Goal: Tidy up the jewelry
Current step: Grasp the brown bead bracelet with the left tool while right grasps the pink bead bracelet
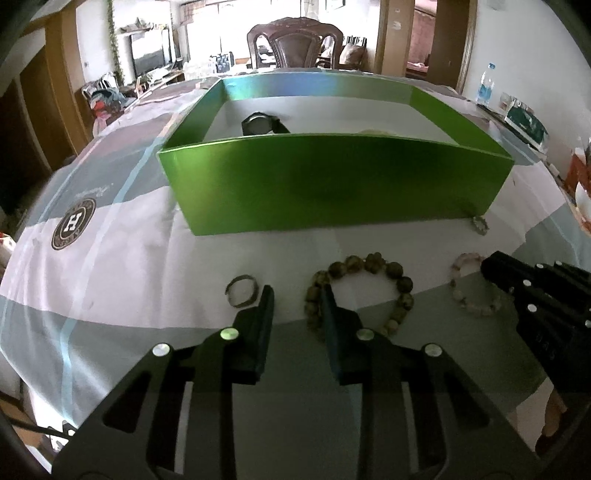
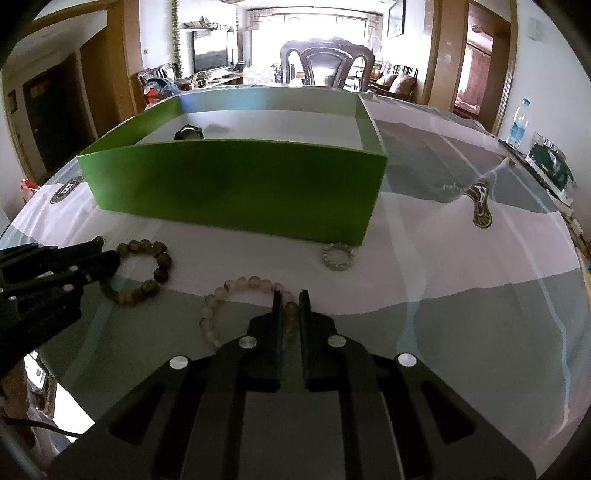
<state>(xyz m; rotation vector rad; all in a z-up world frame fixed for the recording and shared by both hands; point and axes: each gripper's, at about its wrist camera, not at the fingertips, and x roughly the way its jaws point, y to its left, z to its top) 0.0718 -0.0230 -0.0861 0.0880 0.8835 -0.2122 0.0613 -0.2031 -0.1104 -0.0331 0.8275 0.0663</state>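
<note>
Across the patterned tablecloth (image 2: 461,258), my right gripper (image 2: 291,306) pinches the pink bead bracelet (image 2: 236,288), apparently securely; I'd lift slowly toward the green box (image 2: 236,184) while my left gripper (image 1: 297,299), half-open, straddles empty cloth beside the brown bead bracelet (image 1: 369,264).

- Daylight floods in from a window (image 2: 306,26) at the far end of the room; it is blown out to plain white in both views.
- A chair (image 1: 295,44) stands dark against that glare.
- The table cloth (image 1: 129,258) is evenly lit, its colours pale and washed.
- The green box (image 2: 236,181) has a sheen along its far inner wall and a soft dark patch on its near wall.
- The black grippers, close to each lens, are dim and slightly soft.
- Fisheye bending curves the table and door frames; the corners fall to black.
- The far room is hazy.
</note>
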